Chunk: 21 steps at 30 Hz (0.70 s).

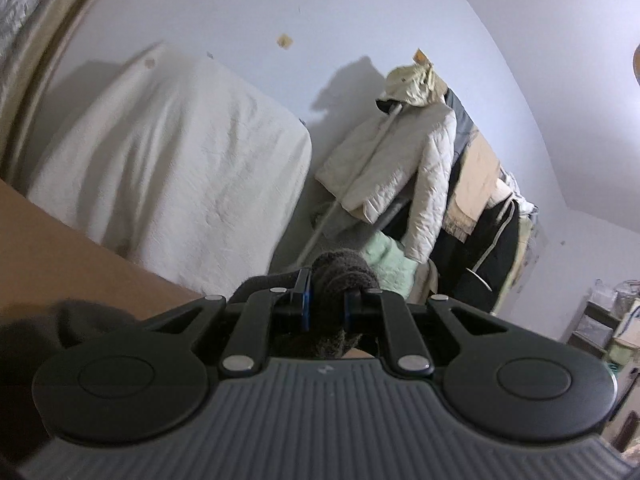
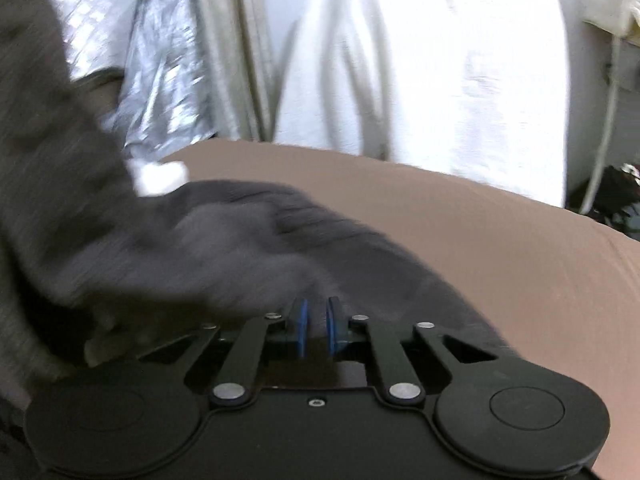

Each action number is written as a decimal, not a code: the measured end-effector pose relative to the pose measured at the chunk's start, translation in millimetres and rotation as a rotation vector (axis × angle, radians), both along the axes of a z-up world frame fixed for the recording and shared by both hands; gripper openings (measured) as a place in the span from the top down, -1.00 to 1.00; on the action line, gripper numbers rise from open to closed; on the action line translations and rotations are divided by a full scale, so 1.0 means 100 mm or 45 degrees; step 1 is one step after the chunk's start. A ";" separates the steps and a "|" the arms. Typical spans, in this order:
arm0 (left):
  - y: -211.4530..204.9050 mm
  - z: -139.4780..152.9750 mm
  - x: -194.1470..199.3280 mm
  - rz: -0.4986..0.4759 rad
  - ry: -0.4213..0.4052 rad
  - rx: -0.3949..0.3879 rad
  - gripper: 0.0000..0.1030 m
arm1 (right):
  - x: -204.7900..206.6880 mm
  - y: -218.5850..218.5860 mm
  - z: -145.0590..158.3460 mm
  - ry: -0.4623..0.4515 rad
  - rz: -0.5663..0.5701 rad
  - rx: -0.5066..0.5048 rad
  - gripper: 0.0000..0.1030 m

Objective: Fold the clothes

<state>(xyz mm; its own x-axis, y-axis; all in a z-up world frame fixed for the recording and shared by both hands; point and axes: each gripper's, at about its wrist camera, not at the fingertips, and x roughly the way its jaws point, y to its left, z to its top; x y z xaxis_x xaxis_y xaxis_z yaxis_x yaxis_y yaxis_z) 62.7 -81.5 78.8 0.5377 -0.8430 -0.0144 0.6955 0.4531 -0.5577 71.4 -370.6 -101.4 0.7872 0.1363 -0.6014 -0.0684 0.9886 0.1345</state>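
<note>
While the left hand-held gripper (image 1: 327,300) pinches a bunched fold of the dark grey garment (image 2: 208,248) above the brown table (image 2: 500,240), the right hand-held gripper (image 2: 316,330) nips its near edge. Likely mid-fold; next, carry both corners across evenly.

White wall (image 1: 400,8); cream-covered furniture (image 1: 172,160); loaded clothes rack (image 1: 460,184); tan surface (image 2: 480,232).

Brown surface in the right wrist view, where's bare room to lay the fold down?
Bare brown surface runs right of the dark grey garment, back toward the white covered bulk. The left side is crowded with garment, which both grippers pinch.
</note>
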 end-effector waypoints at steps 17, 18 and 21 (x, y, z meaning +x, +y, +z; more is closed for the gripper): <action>-1.07 -0.87 0.08 -0.030 0.653 0.198 0.73 | -1.23 -0.20 0.18 0.087 0.423 0.288 -0.25; -1.11 -0.86 0.04 -0.060 0.646 0.209 0.73 | -1.27 -0.13 0.17 0.076 0.445 0.264 -0.30; -1.18 -0.85 -0.07 -0.157 0.653 0.214 0.73 | -1.30 0.01 0.14 0.047 0.431 0.203 -0.53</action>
